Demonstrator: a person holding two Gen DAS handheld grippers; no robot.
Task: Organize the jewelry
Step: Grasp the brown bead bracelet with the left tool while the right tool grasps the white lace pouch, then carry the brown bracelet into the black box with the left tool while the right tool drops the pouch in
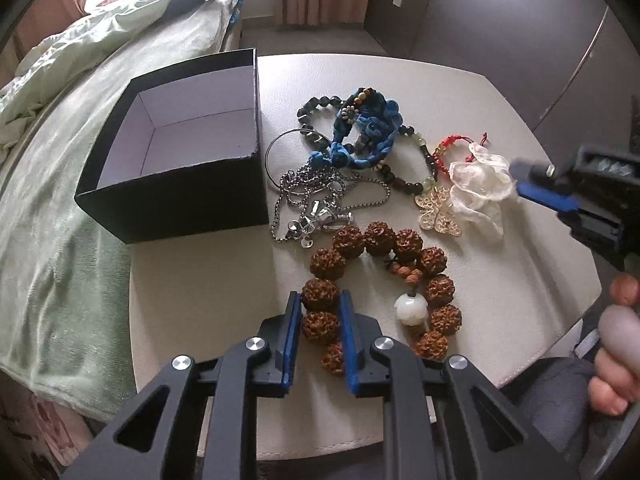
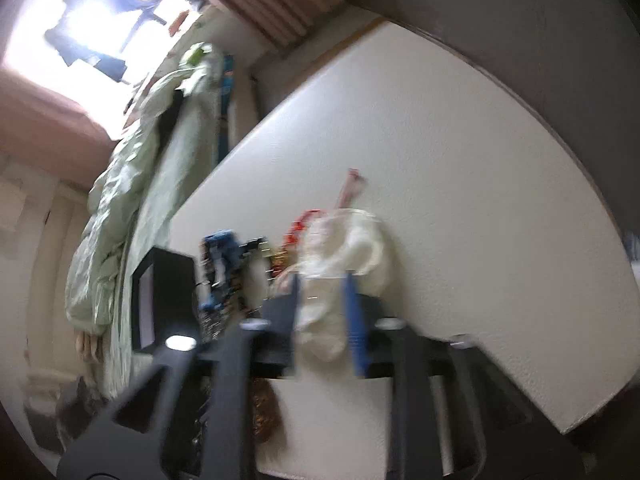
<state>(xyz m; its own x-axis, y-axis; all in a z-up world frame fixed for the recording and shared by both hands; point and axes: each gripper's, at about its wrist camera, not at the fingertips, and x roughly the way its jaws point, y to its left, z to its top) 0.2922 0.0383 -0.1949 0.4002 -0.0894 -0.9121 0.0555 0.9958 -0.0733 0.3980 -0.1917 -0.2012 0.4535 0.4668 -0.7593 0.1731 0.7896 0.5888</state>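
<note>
**Kid:** What are you doing with the left gripper?

**Me:** I am putting its fingers around the brown bead bracelet. One bead sits between them. The fingers are spread a little, close to the bead on both sides, but I think they are not squeezing it yet.

**Kid:** Where is the bracelet?

**Me:** It is lying on the tabletop, near the black box. The box is open and has nothing in it.

**Kid:** Will it be hard to pick up?

**Me:** I am guessing the beads are hard and bumpy, so they should not slip. The string is floppy, so the rest will be hanging down. I am planning to pinch one fat bead, not the white bead.

**Kid:** And the right gripper?

**Me:** Its fingers are spread around the soft white cloth flower. The picture is blurry, so I cannot tell if they are pinching it. It looks light and squishy.

**Kid:** Are there any words to read?

**Me:** No, I am seeing no words anywhere.
</note>
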